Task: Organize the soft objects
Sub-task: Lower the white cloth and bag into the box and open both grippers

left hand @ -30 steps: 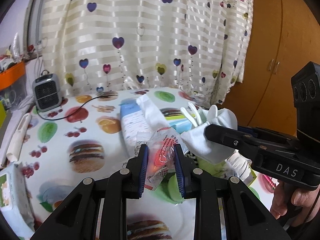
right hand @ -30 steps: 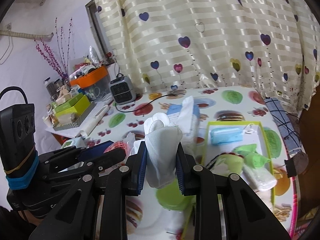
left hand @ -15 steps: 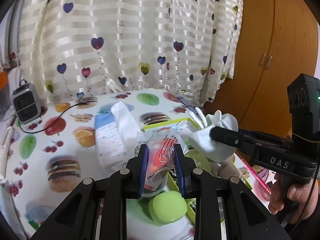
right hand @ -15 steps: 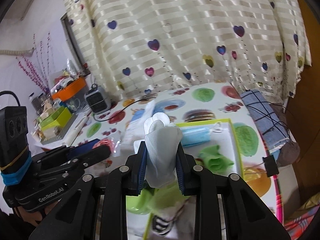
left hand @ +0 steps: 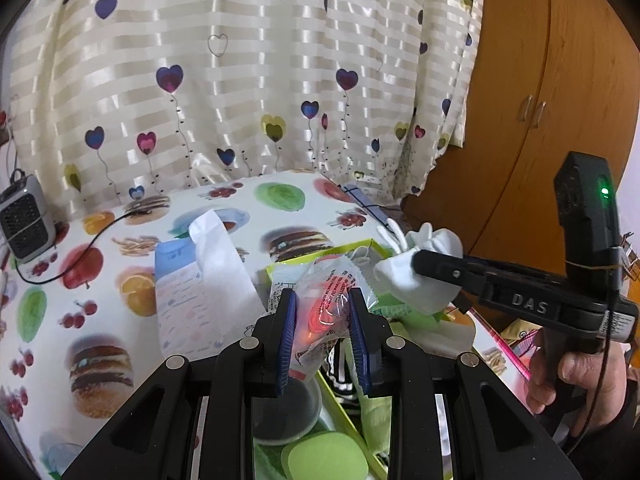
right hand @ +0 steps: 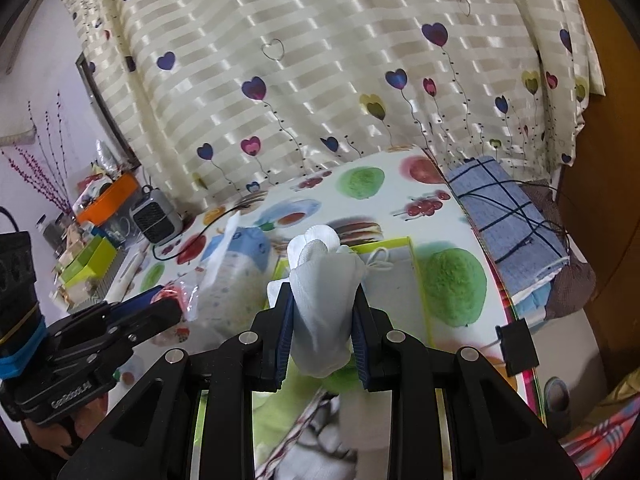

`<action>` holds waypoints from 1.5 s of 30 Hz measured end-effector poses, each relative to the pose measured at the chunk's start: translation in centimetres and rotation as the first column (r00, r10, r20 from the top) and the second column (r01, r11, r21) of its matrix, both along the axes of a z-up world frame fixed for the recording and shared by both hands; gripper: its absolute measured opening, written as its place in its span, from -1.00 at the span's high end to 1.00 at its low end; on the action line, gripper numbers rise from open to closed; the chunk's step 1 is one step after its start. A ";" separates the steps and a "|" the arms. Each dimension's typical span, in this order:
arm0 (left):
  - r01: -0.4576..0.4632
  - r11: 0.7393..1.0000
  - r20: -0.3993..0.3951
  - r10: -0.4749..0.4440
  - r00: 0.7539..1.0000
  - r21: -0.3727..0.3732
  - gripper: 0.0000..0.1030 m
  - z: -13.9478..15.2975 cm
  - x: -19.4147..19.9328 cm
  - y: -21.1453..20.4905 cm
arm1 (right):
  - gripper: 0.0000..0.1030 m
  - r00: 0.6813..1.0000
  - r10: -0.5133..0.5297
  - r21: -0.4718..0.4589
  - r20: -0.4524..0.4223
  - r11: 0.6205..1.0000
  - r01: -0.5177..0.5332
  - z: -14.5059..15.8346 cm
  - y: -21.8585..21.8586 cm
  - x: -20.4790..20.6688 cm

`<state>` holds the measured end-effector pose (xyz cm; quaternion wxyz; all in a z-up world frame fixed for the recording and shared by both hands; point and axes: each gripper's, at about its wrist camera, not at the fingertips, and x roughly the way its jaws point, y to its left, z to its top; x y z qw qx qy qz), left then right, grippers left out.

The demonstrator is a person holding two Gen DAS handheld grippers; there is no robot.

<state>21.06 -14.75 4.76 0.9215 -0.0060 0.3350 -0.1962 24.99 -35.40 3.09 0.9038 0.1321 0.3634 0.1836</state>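
My left gripper is shut on a clear plastic packet with something red-orange inside and holds it above the near end of a green-rimmed tray. My right gripper is shut on a bundled white sock and holds it over the same tray. The sock also shows in the left wrist view, just right of the packet. Striped and green soft items lie in the tray under both grippers, partly hidden.
A blue tissue pack with a tissue sticking up lies left of the tray. A small grey heater stands at the far left with its cord. A green lid and a bowl sit below my left gripper. A folded blue towel lies off the table's right edge.
Both grippers have moved right and forward over the tray, still holding the packet and the sock. The tissue pack has slid to the left in both views.
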 end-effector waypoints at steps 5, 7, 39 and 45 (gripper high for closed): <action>0.002 1.000 -0.007 -0.002 1.000 0.010 0.53 -0.2 0.8 -0.4 | 0.47 0.999 0.013 0.007 -0.039 1.000 -0.013 -1.1 0.2 2.1; 0.002 1.000 -0.012 -0.002 1.000 0.010 0.53 -0.4 1.1 -0.5 | 0.47 0.999 0.027 0.000 -0.046 1.000 -0.027 -1.3 0.5 2.8; 0.043 0.999 -0.119 -0.040 0.992 0.020 0.28 -2.9 5.5 -4.1 | 0.11 0.999 -0.049 0.005 -0.011 0.999 0.049 -1.6 -1.3 0.4; 0.044 0.999 -0.103 -0.042 0.994 0.018 0.28 -2.3 4.6 -3.8 | 0.11 0.999 -0.051 0.000 0.005 0.999 0.051 -1.3 -1.1 -0.6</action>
